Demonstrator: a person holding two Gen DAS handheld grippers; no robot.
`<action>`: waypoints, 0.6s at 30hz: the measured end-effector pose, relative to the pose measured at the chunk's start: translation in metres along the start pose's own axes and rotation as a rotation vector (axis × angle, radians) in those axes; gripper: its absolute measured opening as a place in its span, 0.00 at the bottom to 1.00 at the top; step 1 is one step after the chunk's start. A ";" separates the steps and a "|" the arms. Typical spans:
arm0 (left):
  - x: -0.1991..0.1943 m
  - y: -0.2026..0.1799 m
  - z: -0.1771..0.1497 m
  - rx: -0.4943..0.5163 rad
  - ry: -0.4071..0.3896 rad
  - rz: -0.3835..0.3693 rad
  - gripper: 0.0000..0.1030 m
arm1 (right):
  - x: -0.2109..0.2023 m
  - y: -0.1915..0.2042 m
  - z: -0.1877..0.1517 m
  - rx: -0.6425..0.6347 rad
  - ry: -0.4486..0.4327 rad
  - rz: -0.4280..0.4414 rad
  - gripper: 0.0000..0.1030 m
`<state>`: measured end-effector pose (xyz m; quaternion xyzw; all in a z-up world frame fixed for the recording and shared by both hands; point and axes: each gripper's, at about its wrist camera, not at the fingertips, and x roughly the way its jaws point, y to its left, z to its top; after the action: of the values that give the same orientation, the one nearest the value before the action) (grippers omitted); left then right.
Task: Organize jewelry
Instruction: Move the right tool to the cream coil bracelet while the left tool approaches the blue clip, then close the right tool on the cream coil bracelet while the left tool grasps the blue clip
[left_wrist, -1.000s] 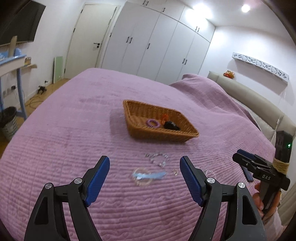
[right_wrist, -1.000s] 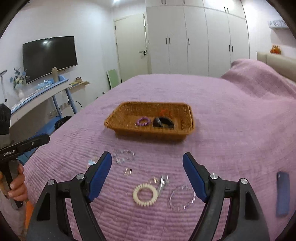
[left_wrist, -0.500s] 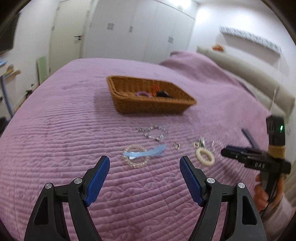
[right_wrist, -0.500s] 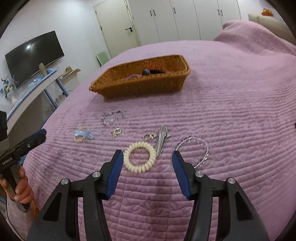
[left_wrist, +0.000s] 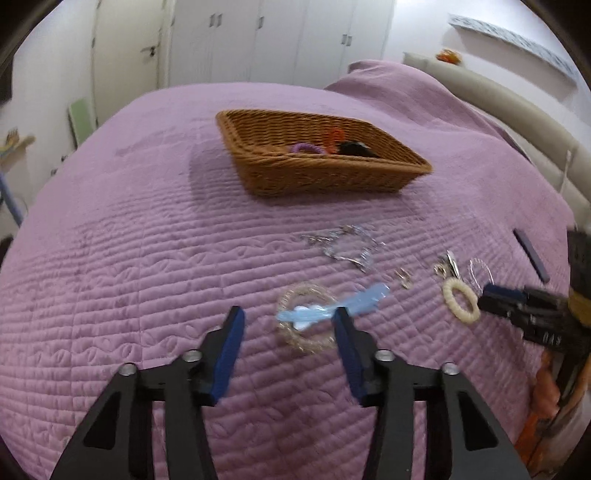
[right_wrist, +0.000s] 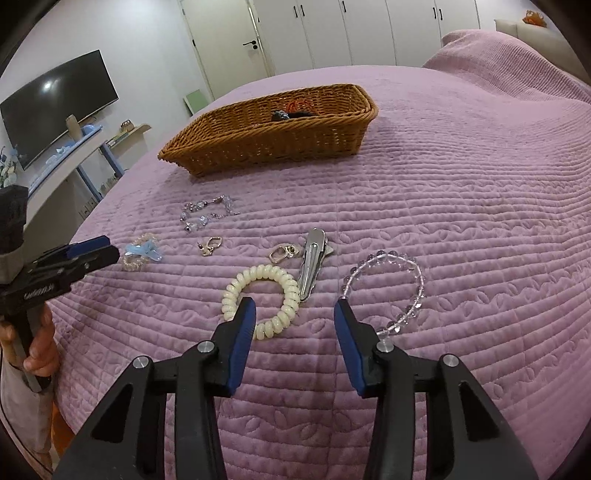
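Note:
A wicker basket (left_wrist: 317, 162) (right_wrist: 273, 133) sits on the purple bedspread with hair ties inside. Loose pieces lie in front of it. My left gripper (left_wrist: 288, 321) is open, low over a blue hair clip (left_wrist: 332, 308) lying on a clear bead bracelet (left_wrist: 306, 321). My right gripper (right_wrist: 295, 314) is open, its left finger at a cream spiral hair tie (right_wrist: 262, 295), with a silver clip (right_wrist: 312, 262) just beyond. A clear bead bracelet (right_wrist: 388, 288) lies by its right finger. A crystal chain bracelet (right_wrist: 207, 214) (left_wrist: 347, 247) lies nearer the basket.
Small gold earrings (right_wrist: 210, 245) and a small charm (right_wrist: 282, 253) lie between the pieces. A dark flat strip (left_wrist: 532, 254) lies at the bed's right. A desk and TV (right_wrist: 55, 110) stand left of the bed; wardrobes stand behind.
Both grippers have dropped lower and closer to the bedspread. The left jaws have narrowed over the blue clip. The right gripper has come up to the cream hair tie.

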<state>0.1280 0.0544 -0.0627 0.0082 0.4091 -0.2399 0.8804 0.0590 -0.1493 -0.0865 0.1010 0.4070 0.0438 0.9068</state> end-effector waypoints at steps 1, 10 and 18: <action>0.002 0.006 0.004 -0.027 0.002 -0.008 0.38 | 0.001 0.000 0.000 -0.001 0.002 0.001 0.42; -0.011 -0.032 0.001 0.162 -0.034 -0.100 0.35 | 0.005 -0.005 -0.002 0.015 0.009 0.018 0.41; 0.021 -0.081 -0.006 0.414 0.061 0.026 0.35 | 0.005 -0.002 -0.001 0.004 0.018 0.029 0.41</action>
<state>0.1001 -0.0248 -0.0673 0.2016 0.3776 -0.3072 0.8500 0.0614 -0.1505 -0.0916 0.1084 0.4138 0.0571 0.9021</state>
